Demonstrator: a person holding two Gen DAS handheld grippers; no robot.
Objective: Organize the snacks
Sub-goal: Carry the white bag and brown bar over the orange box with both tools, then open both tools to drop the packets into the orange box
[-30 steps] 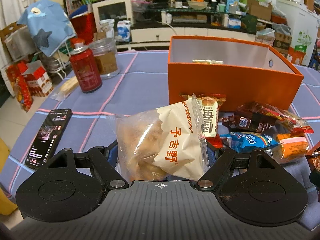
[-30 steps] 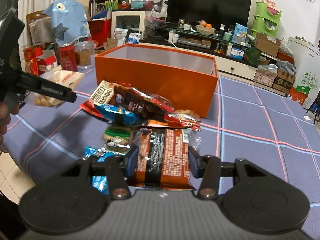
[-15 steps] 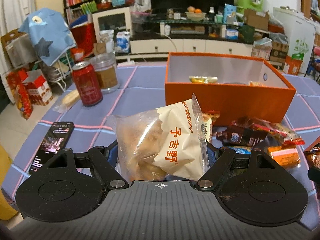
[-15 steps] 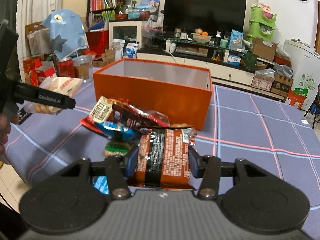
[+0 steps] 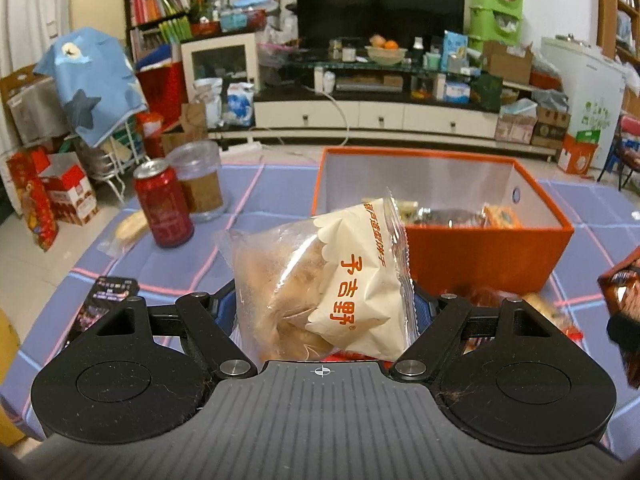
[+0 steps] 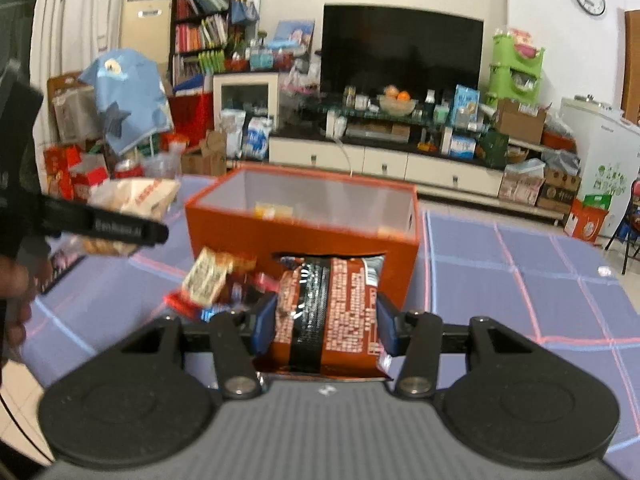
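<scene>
My left gripper is shut on a clear and white pastry bag with orange characters, held above the table in front of the orange box. The box holds several snacks. My right gripper is shut on a brown and orange snack packet, raised before the same orange box. The left gripper with its bag shows at the left of the right wrist view. Loose snacks lie on the table before the box.
A red can, a clear jar and a small wrapped bun stand on the blue checked tablecloth at the left. A phone lies near the left edge. The right-hand packet edge shows at far right.
Both grippers have risen with their packets and moved toward the orange box; its inside now shows more. The loose snacks on the table have dropped lower in view.
</scene>
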